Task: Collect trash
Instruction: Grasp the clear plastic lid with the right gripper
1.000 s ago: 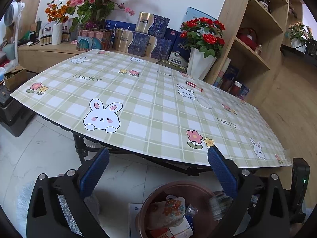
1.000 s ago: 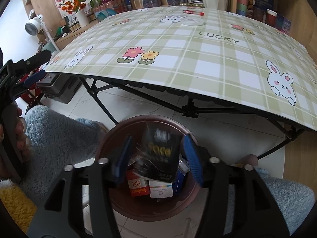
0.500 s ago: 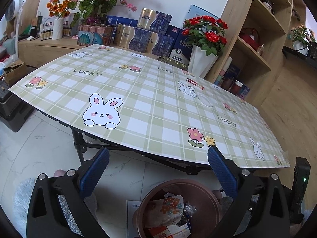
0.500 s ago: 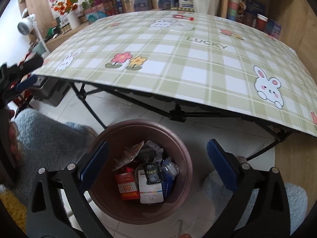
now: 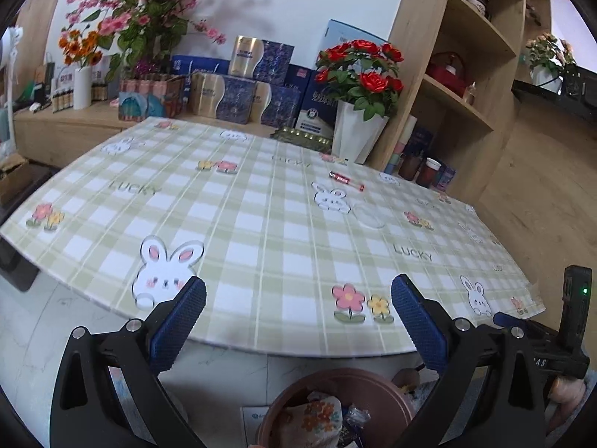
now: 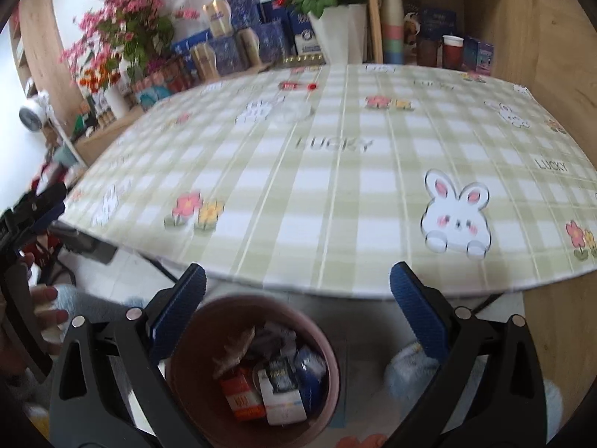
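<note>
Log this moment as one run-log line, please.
left gripper: open, empty | right gripper: open, empty | round brown trash bin: holds wrappers | small red tube: on checked tablecloth

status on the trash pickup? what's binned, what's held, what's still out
Binned: several wrappers and small boxes lie in the brown bin on the floor. In hand: nothing; left gripper and right gripper are both open and empty. Left: a red tube and a clear round lid on the table.

Both grippers are held low with jaws spread wide and nothing between the blue pads, the left gripper (image 5: 298,321) and the right gripper (image 6: 297,313) each pointing forward.
</note>
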A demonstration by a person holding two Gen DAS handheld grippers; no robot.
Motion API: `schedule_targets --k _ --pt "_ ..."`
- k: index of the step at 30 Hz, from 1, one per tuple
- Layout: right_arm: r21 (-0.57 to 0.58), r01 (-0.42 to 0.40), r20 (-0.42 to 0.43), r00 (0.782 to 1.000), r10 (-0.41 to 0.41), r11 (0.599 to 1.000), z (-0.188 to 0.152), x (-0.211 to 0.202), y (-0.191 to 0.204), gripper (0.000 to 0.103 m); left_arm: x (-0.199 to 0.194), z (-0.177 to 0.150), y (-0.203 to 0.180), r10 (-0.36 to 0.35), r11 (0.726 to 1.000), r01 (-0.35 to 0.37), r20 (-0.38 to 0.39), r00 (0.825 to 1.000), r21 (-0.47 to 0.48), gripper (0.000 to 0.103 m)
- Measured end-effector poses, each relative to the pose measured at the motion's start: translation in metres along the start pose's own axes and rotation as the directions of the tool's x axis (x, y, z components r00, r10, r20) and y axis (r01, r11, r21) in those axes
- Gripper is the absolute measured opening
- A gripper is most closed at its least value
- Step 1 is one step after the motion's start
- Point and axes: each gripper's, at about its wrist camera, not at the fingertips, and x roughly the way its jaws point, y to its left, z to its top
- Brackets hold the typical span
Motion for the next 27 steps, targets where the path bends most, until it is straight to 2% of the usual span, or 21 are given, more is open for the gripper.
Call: schedule_targets --k 6,9,12,15,18,20,22,25,27 --pt "-0.059 -0.020 -0.056 0.998 0.016 0.998 0.043 0.034 -0.001 0.097 0.023 0.036 -0.006 0.000 0.997 0.000 0.003 1.000 0.082 0.097" --pt "-0.122 0.017 -0.070 0.997 -0.026 0.992 0.073 0.060 0.006 0.097 0.044 0.053 -0.005 0.007 0.995 -0.006 -0.012 1.000 0.100 0.097" --pt "-0.164 0.019 -0.086 0.996 -0.033 0.986 0.099 0.089 0.013 0.097 0.067 0.069 -0.003 0.018 0.993 -0.014 -0.029 0.999 0.114 0.097" --pt "-0.158 0.003 -0.120 0.993 -0.022 0.987 0.125 0.125 0.016 0.097 0.087 0.079 0.003 0.001 0.996 0.003 -0.037 0.999 0.093 0.097" --pt "-0.144 0.007 -0.145 0.989 -0.028 0.990 0.146 0.157 0.018 0.097 0.110 0.088 0.007 0.021 0.996 -0.016 -0.052 0.998 0.087 0.097" --pt "-0.181 0.024 -0.160 0.986 -0.054 0.983 0.159 0.177 0.025 0.097 0.122 0.092 0.008 0.053 0.995 -0.047 -0.063 0.997 0.090 0.097" --pt "-0.206 0.023 -0.164 0.985 -0.058 0.978 0.165 0.189 0.029 0.097 0.136 0.097 0.012 0.086 0.994 -0.079 -0.079 0.993 0.080 0.097" --pt "-0.230 -0.004 -0.177 0.984 -0.038 0.973 0.175 0.205 0.035 0.097 0.154 0.104 0.022 0.059 0.998 -0.057 -0.111 0.992 0.022 0.097" --pt "-0.230 -0.016 -0.187 0.982 -0.028 0.973 0.179 0.212 0.034 0.097 0.163 0.109 0.025 0.065 0.998 -0.064 -0.120 0.991 0.010 0.097"
